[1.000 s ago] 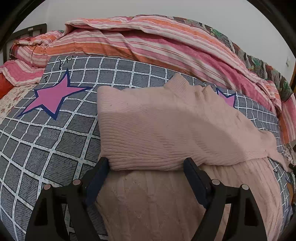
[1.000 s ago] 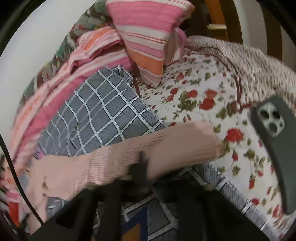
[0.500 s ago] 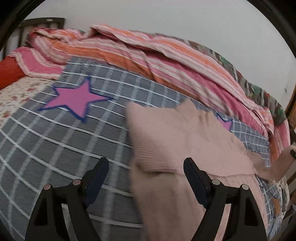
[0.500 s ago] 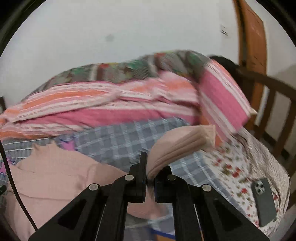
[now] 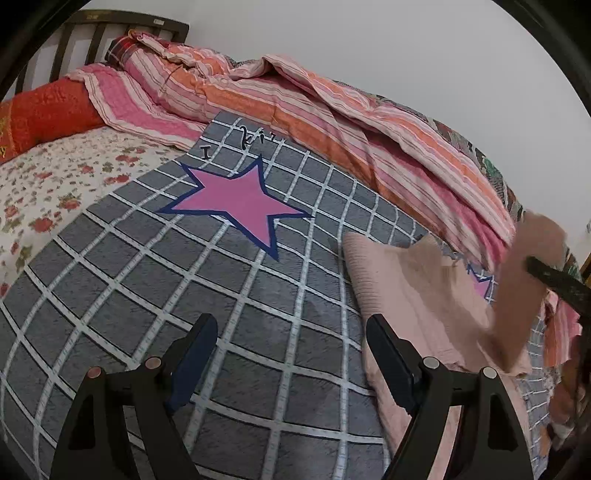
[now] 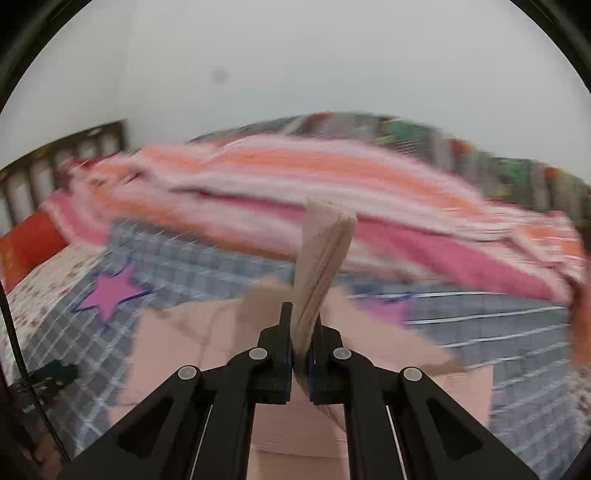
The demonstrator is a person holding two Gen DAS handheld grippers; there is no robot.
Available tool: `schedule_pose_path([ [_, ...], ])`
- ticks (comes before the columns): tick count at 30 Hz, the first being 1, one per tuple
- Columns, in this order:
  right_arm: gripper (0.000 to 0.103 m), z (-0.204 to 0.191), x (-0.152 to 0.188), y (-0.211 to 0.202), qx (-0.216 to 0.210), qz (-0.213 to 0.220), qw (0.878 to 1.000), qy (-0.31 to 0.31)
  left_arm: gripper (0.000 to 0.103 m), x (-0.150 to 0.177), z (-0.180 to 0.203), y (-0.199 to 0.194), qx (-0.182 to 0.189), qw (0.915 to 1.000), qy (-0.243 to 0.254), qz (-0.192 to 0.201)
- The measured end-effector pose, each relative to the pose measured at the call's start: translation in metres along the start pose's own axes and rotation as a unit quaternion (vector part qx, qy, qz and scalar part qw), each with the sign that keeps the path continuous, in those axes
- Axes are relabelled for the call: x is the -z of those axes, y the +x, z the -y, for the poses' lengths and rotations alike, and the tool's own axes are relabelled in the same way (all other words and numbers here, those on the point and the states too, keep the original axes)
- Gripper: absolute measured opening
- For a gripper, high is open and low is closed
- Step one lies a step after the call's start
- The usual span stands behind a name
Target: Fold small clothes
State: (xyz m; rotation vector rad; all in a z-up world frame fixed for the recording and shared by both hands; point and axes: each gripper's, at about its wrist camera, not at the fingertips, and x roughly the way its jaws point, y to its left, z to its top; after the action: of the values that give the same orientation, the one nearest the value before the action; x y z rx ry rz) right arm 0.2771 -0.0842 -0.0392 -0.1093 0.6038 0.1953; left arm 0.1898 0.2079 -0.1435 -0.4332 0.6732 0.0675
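A pale pink knitted sweater [image 5: 406, 291] lies partly folded on the grey checked blanket [image 5: 155, 295]. My left gripper [image 5: 291, 354] is open over bare blanket just left of the sweater; its right finger [image 5: 388, 354] sits at the sweater's edge and nothing is between the fingers. My right gripper [image 6: 301, 332] is shut on the sweater's sleeve [image 6: 321, 258], which stands up out of the jaws above the sweater body [image 6: 192, 350]. In the left wrist view the lifted sleeve [image 5: 524, 295] hangs blurred at the far right, beside a dark part of the right gripper [image 5: 554, 280].
A pink and orange striped quilt [image 5: 332, 110] is heaped along the wall side of the bed. The blanket bears a pink star [image 5: 236, 199]. A floral sheet [image 5: 44, 192], a red pillow [image 5: 44, 114] and a dark wooden headboard [image 5: 92, 33] are at the left.
The right gripper has swung the sleeve up and across, from the bed's floral side to above the sweater. The left gripper has drawn leftward off the sweater onto bare blanket, still open.
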Motion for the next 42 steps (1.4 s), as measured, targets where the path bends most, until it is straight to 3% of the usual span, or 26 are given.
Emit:
schedule_pose_path([
  [3, 0.006, -0.047, 0.015, 0.032, -0.049, -0.033, 0.998, -0.029, 0.082, -0.001, -0.003, 0.005, -0.005, 1.0000, 0.006, -0.006],
  [7, 0.007, -0.080, 0.039, 0.071, -0.071, -0.081, 0.993, -0.048, 0.082, -0.001, -0.002, 0.004, 0.002, 1.0000, 0.003, -0.007],
  [8, 0.012, -0.087, 0.042, 0.081, -0.082, -0.094, 0.991, -0.049, 0.082, -0.001, 0.000, 0.004, 0.005, 1.0000, 0.005, -0.005],
  [10, 0.040, -0.093, 0.045, 0.090, -0.106, -0.113, 0.987, -0.045, 0.082, -0.001, 0.005, 0.003, 0.009, 0.9999, 0.010, -0.002],
  [11, 0.047, -0.094, 0.045, 0.092, -0.126, -0.124, 0.983, -0.045, 0.082, -0.001, 0.008, 0.004, 0.010, 0.9999, 0.014, -0.002],
  [14, 0.053, -0.086, 0.045, 0.071, -0.153, -0.104, 0.982, -0.043, 0.082, 0.000, 0.019, 0.007, 0.016, 0.9996, 0.023, -0.005],
  [16, 0.068, -0.066, 0.044, 0.050, -0.150, -0.081, 0.985, -0.026, 0.082, 0.000, 0.026, 0.009, 0.022, 0.9994, 0.027, -0.009],
  [22, 0.069, 0.019, 0.055, -0.001, -0.108, -0.036, 0.993, 0.022, 0.082, 0.004, 0.060, 0.017, 0.055, 0.9972, 0.048, -0.016],
  [25, 0.069, 0.067, 0.069, -0.015, -0.034, -0.024, 0.998, 0.036, 0.078, 0.007, 0.079, 0.022, 0.070, 0.9952, 0.065, -0.022],
  [26, 0.069, 0.081, 0.074, -0.015, -0.015, -0.026, 0.999, 0.043, 0.076, 0.008, 0.085, 0.024, 0.076, 0.9942, 0.073, -0.021],
  [28, 0.069, 0.110, 0.084, -0.011, 0.018, -0.047, 0.997, 0.064, 0.060, 0.008, 0.094, 0.029, 0.083, 0.9924, 0.087, -0.028],
  [30, 0.069, 0.130, 0.092, -0.005, 0.035, -0.058, 0.995, 0.080, 0.051, 0.008, 0.100, 0.038, 0.082, 0.9913, 0.095, -0.039],
  [35, 0.069, 0.155, 0.112, 0.010, 0.029, -0.082, 0.990, 0.109, 0.043, 0.009, 0.106, 0.055, 0.070, 0.9902, 0.102, -0.065],
  [37, 0.069, 0.159, 0.114, 0.013, 0.029, -0.087, 0.989, 0.116, 0.034, 0.009, 0.107, 0.059, 0.064, 0.9903, 0.103, -0.068],
  [42, 0.069, 0.170, 0.116, 0.022, 0.023, -0.097, 0.986, 0.133, 0.034, 0.006, 0.108, 0.068, 0.045, 0.9914, 0.099, -0.073],
])
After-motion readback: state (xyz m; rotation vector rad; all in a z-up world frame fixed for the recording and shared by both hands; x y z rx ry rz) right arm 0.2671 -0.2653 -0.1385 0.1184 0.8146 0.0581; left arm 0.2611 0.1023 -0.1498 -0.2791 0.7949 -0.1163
